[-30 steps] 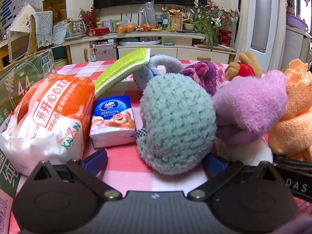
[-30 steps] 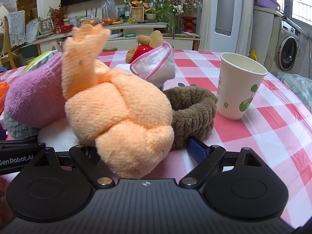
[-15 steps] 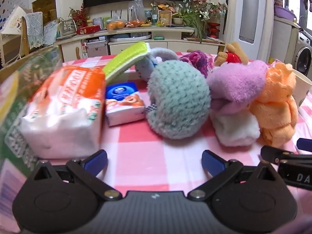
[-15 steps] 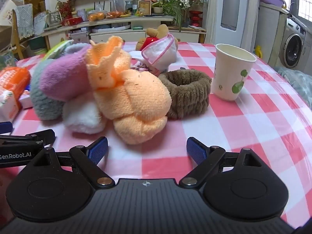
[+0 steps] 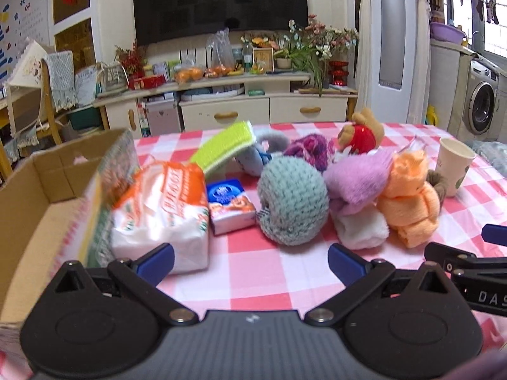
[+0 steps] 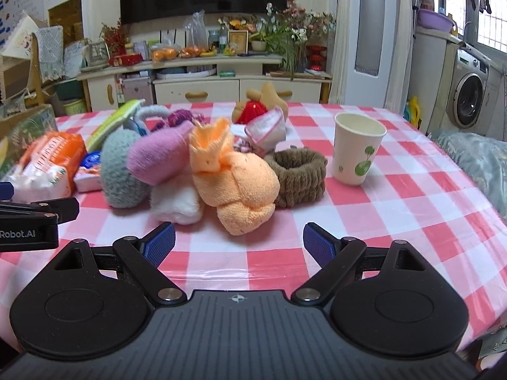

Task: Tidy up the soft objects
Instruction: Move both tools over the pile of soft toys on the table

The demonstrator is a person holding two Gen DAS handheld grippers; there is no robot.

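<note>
A pile of soft things lies mid-table: a grey-green knitted ball [image 5: 293,199], a purple plush piece [image 5: 355,179] over a white fluffy one [image 5: 361,229], an orange towel bundle [image 5: 408,201] [image 6: 234,183], a brown fuzzy band [image 6: 299,177], a purple knit [image 5: 309,148], a green sponge [image 5: 223,145] and a small bear [image 5: 361,133]. My left gripper [image 5: 250,259] is open and empty, short of the ball. My right gripper [image 6: 237,245] is open and empty, short of the orange bundle.
An open cardboard box [image 5: 47,196] stands at the left. A tissue pack [image 5: 161,209] and a small blue tissue packet [image 5: 229,205] lie beside it. A paper cup [image 6: 358,152] stands right of the pile. The checked table [image 6: 396,215] ends near my right gripper.
Both grippers have drawn back and up from the pile, so the soft things look smaller. The cardboard box has come into the left wrist view.
</note>
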